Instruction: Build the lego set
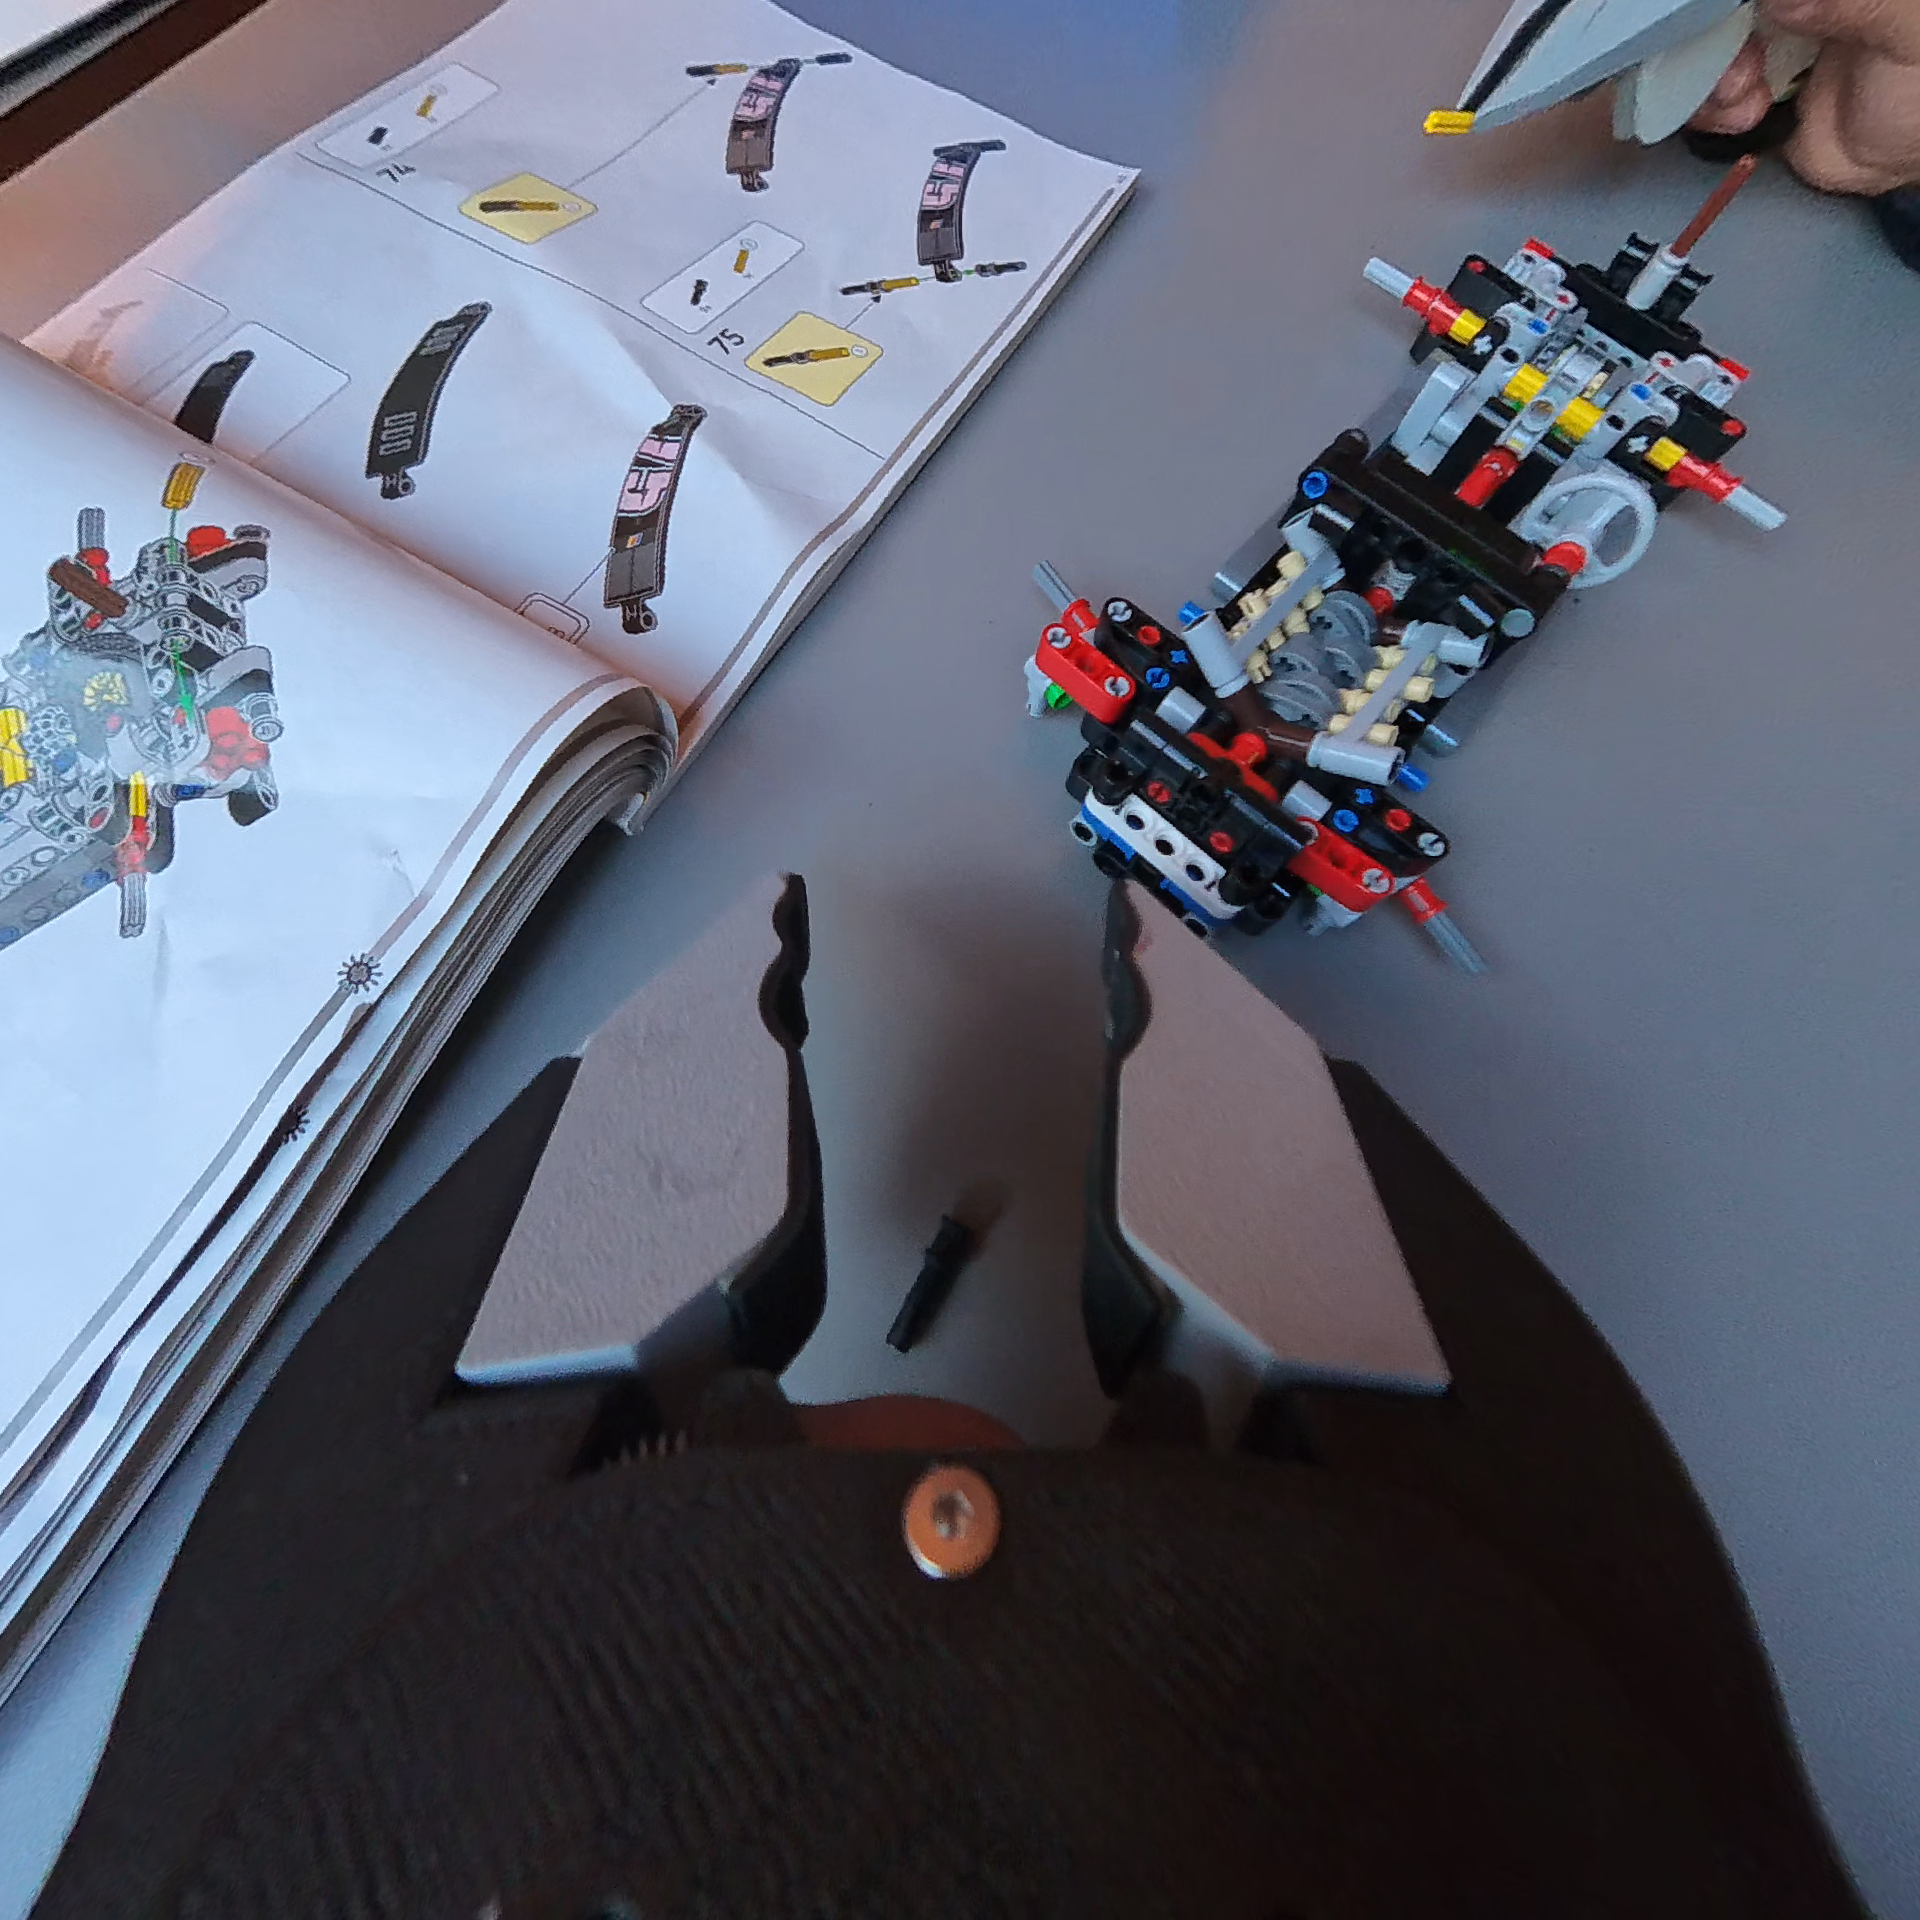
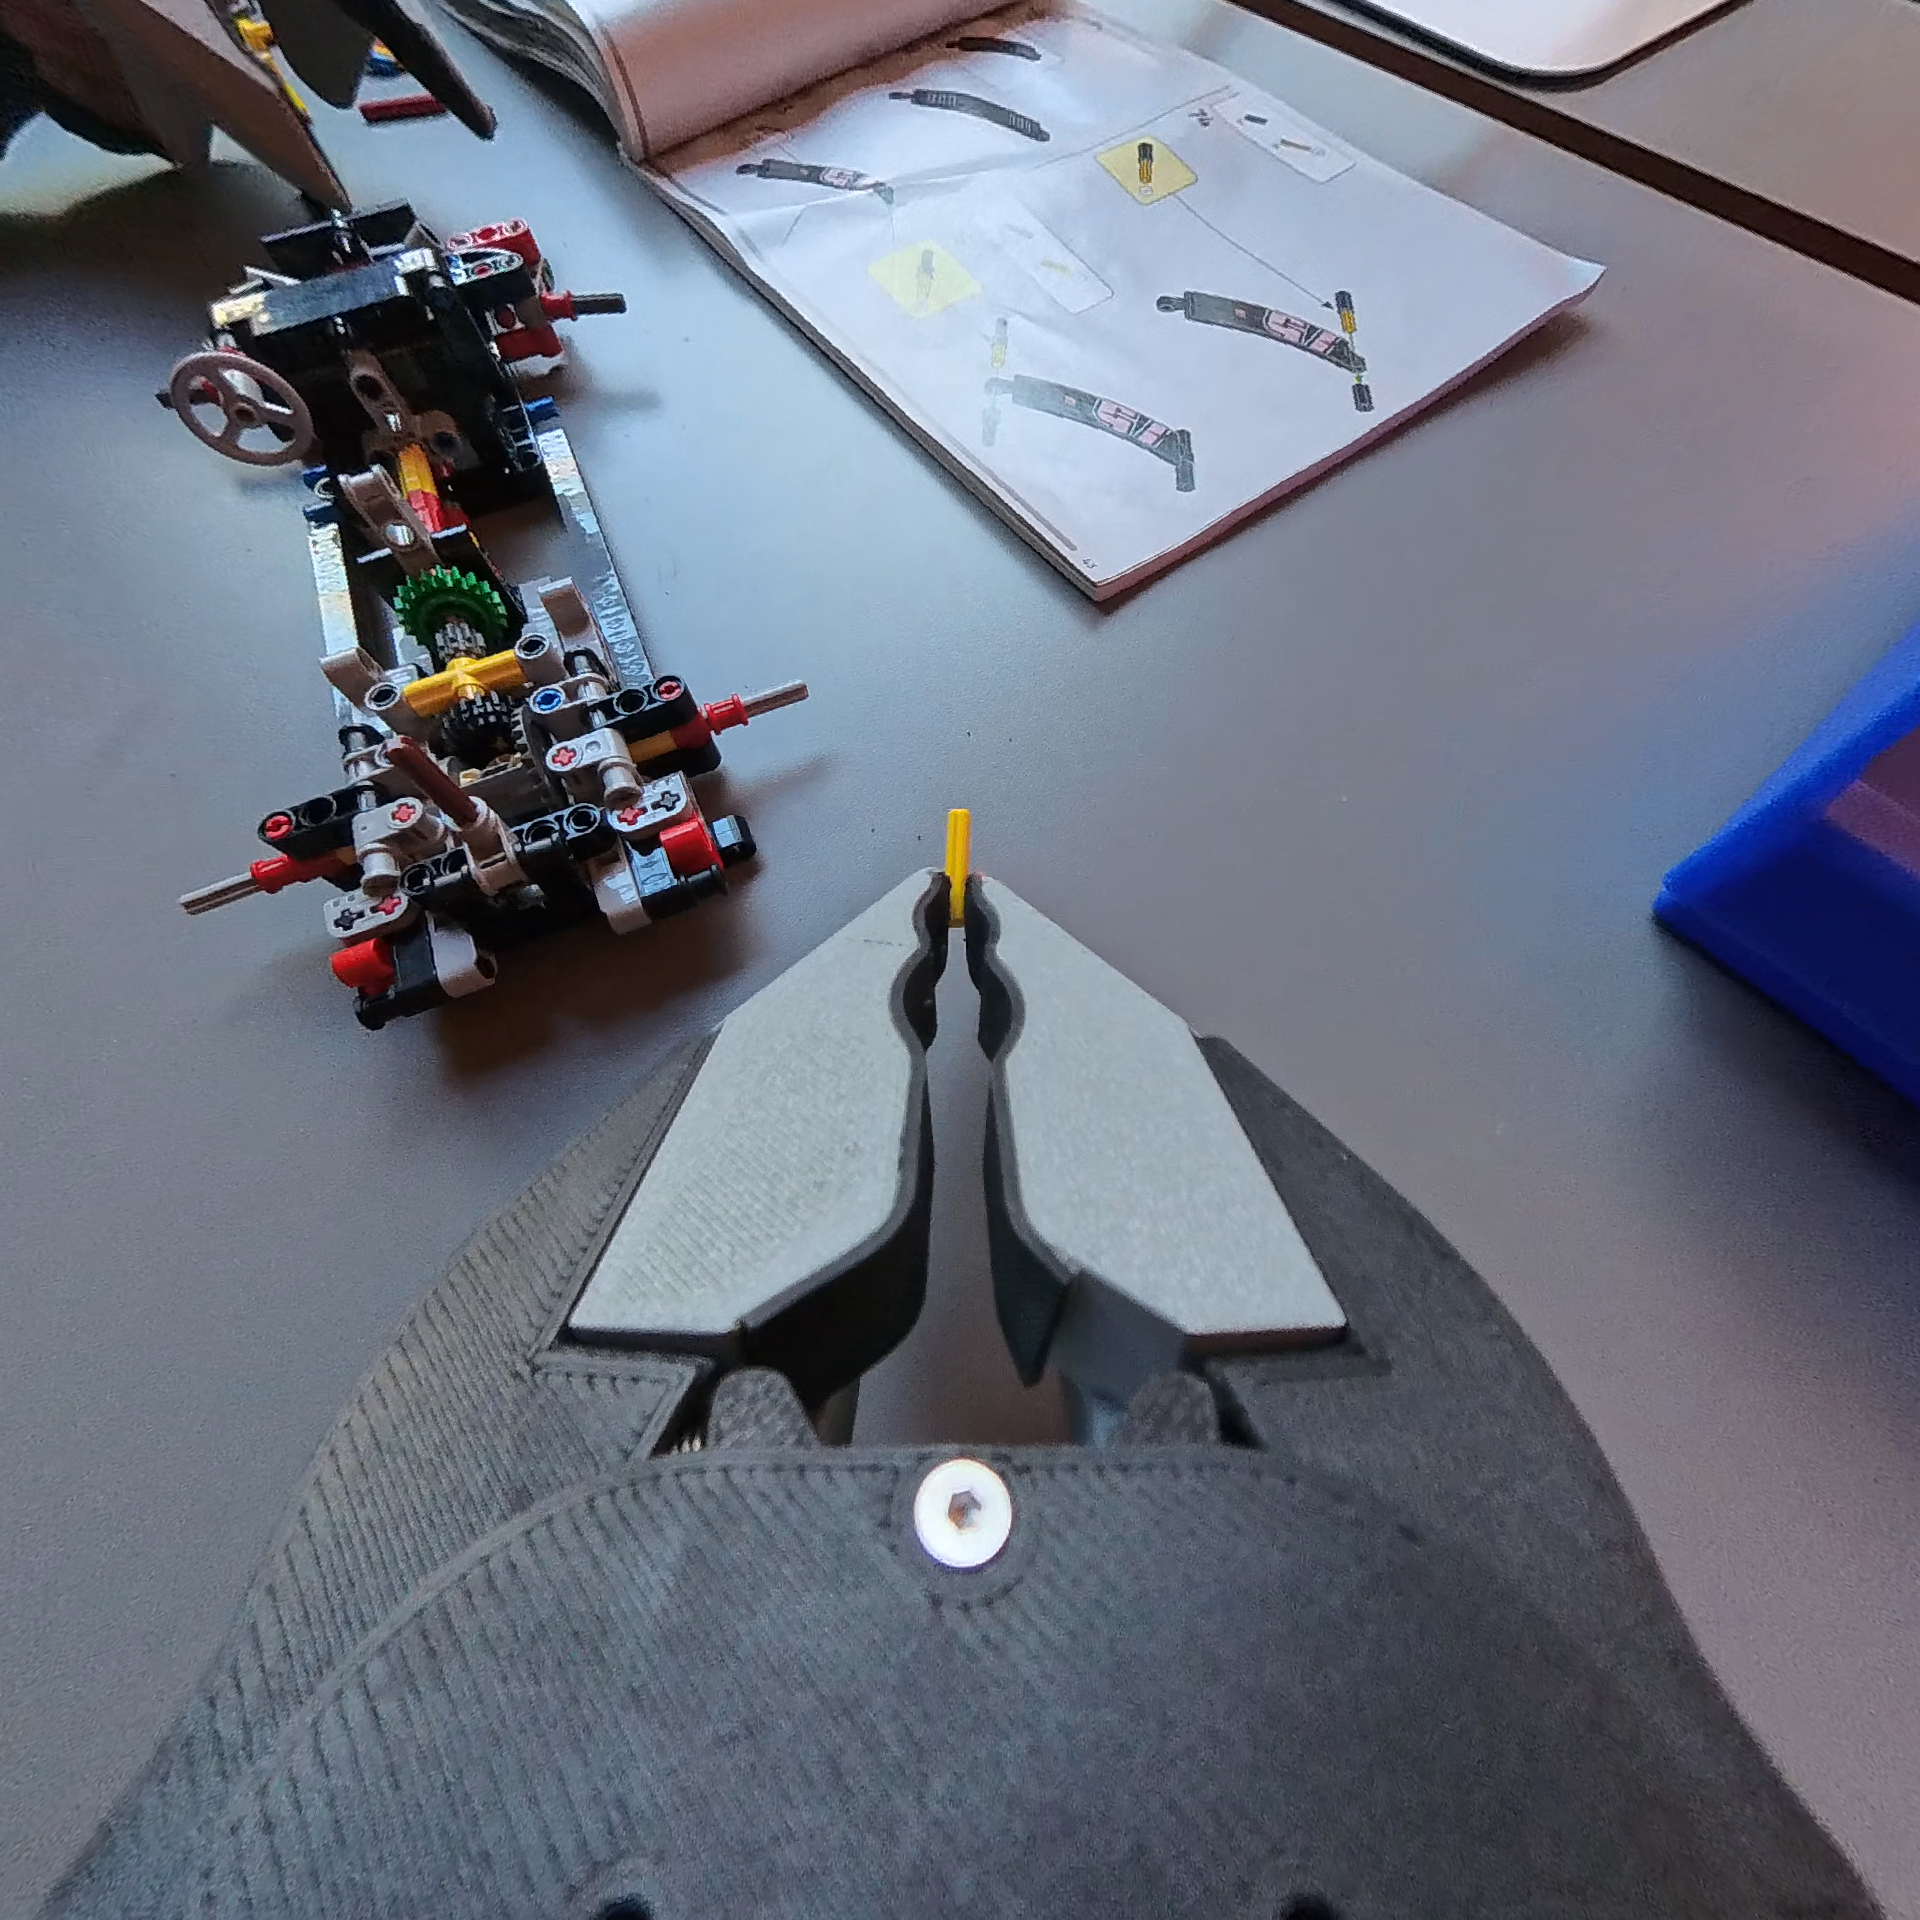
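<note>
Right gripper [image 2: 957, 904] pinches a thin yellow pin [image 2: 957, 852] by its end; it may slip. Left gripper [image 1: 951, 914] stands wide open, empty, above a black pin [image 1: 928, 1283].

The open white paper instruction booklet [image 1: 436, 540] runs off the left edge in the left wrist view; its far pages leave the top edge in the right wrist view. The blue plastic bin [image 2: 1808, 914] is cut by the right edge. The lower end of the small yellow plastic axle [image 2: 957, 868] is hidden between the right gripper's [image 2: 951, 883] fingertips. The hand [image 1: 1839, 94] at the top right corner is cropped and blurred.
</note>
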